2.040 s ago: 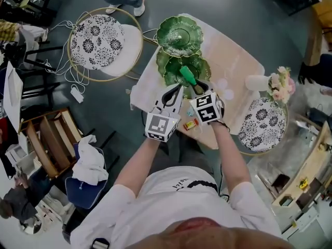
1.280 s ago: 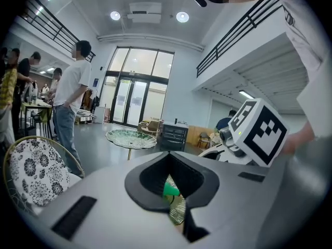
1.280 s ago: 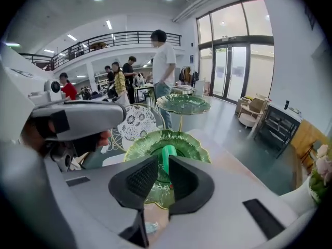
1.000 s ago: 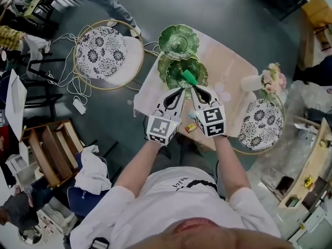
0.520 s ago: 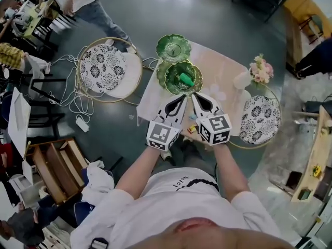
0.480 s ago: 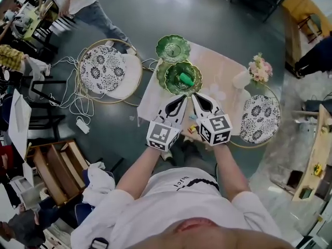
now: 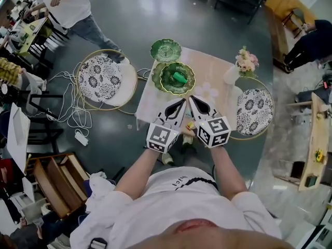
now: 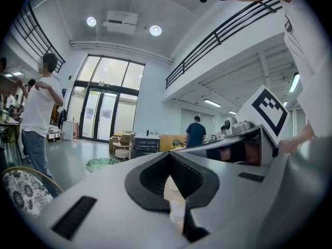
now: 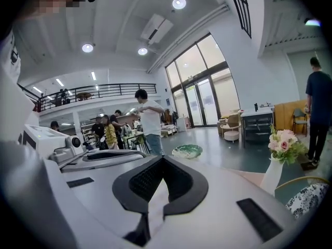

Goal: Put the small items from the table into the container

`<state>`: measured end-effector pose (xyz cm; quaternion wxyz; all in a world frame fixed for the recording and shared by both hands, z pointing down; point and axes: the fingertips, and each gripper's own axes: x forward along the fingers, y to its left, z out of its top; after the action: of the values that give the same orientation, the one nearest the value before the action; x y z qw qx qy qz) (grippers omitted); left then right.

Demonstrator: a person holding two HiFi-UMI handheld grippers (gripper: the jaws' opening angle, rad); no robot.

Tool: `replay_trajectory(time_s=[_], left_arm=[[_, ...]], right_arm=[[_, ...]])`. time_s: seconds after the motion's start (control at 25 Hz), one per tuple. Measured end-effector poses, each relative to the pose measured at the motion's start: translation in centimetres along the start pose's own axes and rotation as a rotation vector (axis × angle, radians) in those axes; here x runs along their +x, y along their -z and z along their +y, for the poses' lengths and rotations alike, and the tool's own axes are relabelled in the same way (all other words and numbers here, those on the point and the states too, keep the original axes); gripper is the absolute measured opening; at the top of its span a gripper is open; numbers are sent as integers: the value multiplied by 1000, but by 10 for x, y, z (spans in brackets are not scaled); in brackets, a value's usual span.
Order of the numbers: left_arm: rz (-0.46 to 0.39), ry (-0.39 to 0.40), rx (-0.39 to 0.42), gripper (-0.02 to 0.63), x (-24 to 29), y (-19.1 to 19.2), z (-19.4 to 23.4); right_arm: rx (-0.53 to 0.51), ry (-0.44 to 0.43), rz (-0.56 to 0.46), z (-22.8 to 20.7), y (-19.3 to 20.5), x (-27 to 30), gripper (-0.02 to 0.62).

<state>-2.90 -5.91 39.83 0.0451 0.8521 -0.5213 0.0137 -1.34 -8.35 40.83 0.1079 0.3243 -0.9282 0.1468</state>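
Glossy grey floor (image 7: 197, 19) runs all round the small pale-pink table (image 7: 220, 79). A round gold-framed chair (image 7: 101, 78) with a black-and-white flowered cushion stands at one side and a second chair (image 7: 254, 110) like it at the other. Much is hidden from me. My left tongs (image 7: 182, 101) and right tongs (image 7: 191, 98) lie side by side over the near edge of the table, and their white shells and marker cubes cover most of what lies there. Between them only a small yellowish item (image 7: 189, 124) peeps out, too small for me to tell what it is. In both gripper views the broad white jaws fill the lower half, so the tabletop shows only as a pale sliver through the black-lined opening. Both tongs are closed, tips together, with nothing between them. The one item I can see clearly is a bright green piece (image 7: 179, 77), smooth and blocky. It lies tilted in the middle of the container, a glossy green bowl (image 7: 190, 87) with a scalloped, gold-coloured rim, just beyond my tips. A ruffled green dish (image 7: 155, 72) pokes out from under the bowl's left side, and another green dish (image 7: 166, 50) sits at the table's far corner. A white vase of pink flowers (image 7: 243, 65) stands near the right edge.
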Motion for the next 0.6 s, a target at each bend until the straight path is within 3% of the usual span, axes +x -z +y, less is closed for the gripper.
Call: replay_trajectory(time_s=[0.6], left_arm=[[-7,71,-34,8,-12,9,-37]], right_arm=[[17,86,-23,0,17,-51,14]])
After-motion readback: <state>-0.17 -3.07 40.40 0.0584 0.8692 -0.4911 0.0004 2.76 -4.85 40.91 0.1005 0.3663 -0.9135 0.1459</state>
